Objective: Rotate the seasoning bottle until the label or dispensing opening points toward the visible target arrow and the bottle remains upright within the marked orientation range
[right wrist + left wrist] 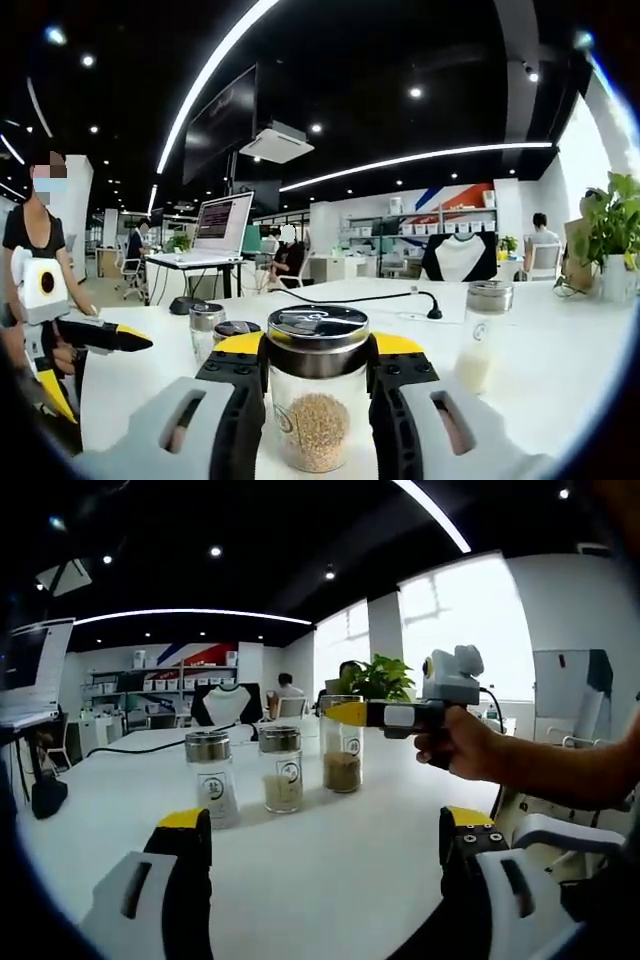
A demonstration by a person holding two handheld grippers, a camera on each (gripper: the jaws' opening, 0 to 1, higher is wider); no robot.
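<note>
Three glass jars stand in a row on the white table [330,860]; the right gripper [318,385] pinches the upright seasoning bottle [316,400], brown granules inside, chrome cap. Left gripper [325,855] spread wide.

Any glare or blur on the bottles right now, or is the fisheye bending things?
Left gripper view: the window is blown out white; the three bottles stay sharp, including the one at the right gripper. Right gripper view: the held bottle is sharp, its lid glinting; ceiling light strips curve with distortion.
</note>
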